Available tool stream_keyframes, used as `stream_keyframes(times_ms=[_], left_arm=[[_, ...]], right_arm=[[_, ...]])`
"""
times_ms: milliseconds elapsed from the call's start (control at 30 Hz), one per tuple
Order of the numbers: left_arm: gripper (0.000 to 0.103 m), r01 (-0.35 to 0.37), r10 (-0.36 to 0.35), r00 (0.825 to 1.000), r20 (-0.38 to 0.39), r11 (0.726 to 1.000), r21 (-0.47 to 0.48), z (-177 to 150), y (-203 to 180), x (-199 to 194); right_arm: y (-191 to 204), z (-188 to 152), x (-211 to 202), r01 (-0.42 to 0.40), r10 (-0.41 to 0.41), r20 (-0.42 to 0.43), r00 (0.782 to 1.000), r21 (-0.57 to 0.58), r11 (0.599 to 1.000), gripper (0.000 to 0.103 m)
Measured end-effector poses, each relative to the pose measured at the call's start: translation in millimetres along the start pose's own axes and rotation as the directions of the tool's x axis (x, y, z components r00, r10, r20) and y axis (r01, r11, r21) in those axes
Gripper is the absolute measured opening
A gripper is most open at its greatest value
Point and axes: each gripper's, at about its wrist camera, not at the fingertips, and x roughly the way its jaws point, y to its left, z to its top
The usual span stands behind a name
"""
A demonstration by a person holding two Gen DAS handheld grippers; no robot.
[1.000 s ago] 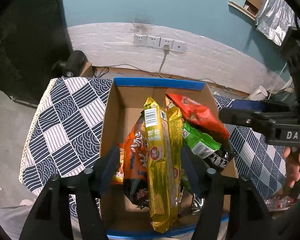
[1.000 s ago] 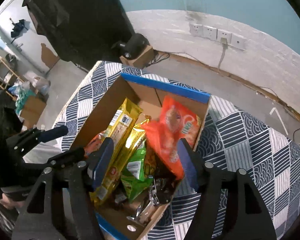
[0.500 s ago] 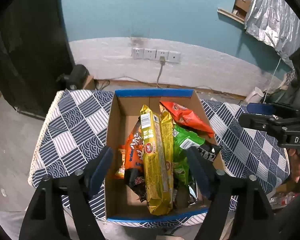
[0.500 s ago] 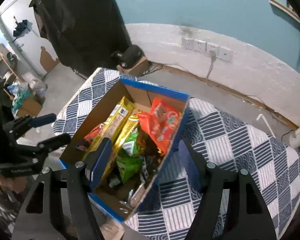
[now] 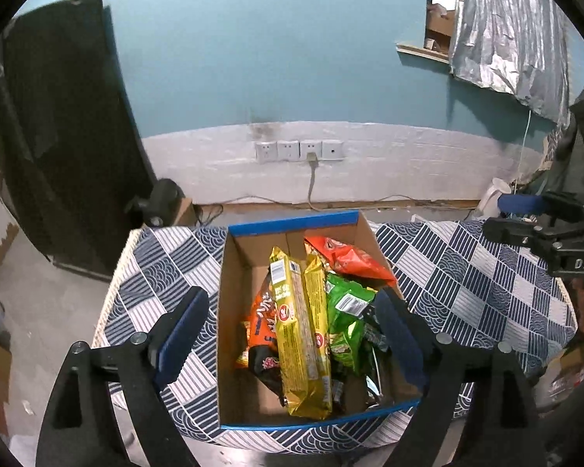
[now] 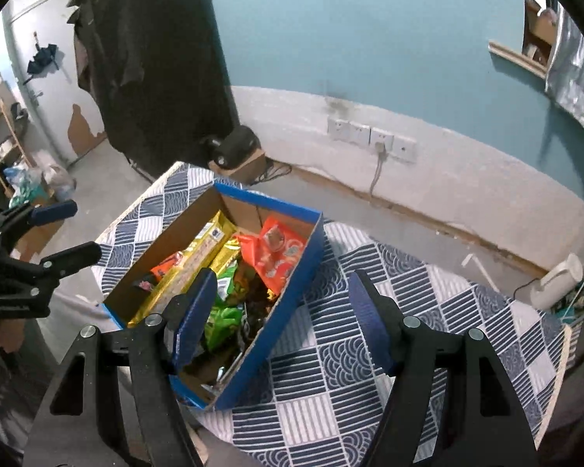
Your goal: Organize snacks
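Note:
A blue-edged cardboard box (image 5: 292, 223) (image 6: 292, 292) sits on the patterned tablecloth (image 5: 167, 272) (image 6: 408, 311). It holds several snack packs: two long yellow packs (image 5: 299, 334) (image 6: 198, 257), an orange-red bag (image 5: 346, 258) (image 6: 276, 253), a green bag (image 5: 344, 303) (image 6: 224, 315) and an orange-black pack (image 5: 262, 319). My left gripper (image 5: 292, 327) is open and empty, high above the box. My right gripper (image 6: 282, 311) is open and empty, above the box's right wall. Each gripper shows in the other's view, the right one (image 5: 545, 229) and the left one (image 6: 35, 245).
The table stands near a teal and white wall with sockets (image 5: 298, 150) (image 6: 370, 136). A black cloth (image 6: 148, 58) hangs at the left. A white kettle (image 6: 556, 280) stands at the table's far right. A small box with a black object (image 6: 233, 148) sits on the floor.
Both grippers have risen and pulled back from the box, so the box looks smaller and more of the table shows. Both stayed open and empty.

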Motion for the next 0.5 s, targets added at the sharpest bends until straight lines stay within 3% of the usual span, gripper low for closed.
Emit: stream_keyframes(times_ms=[500], left_arm=[[0.089,-0.013,0.013,1.000,-0.006,1.000,0.022,2,-8,0]], right_arm=[[-12,-8,-13,-0.011,0.011,0.028,1.000,0.003,1.000,0.073]])
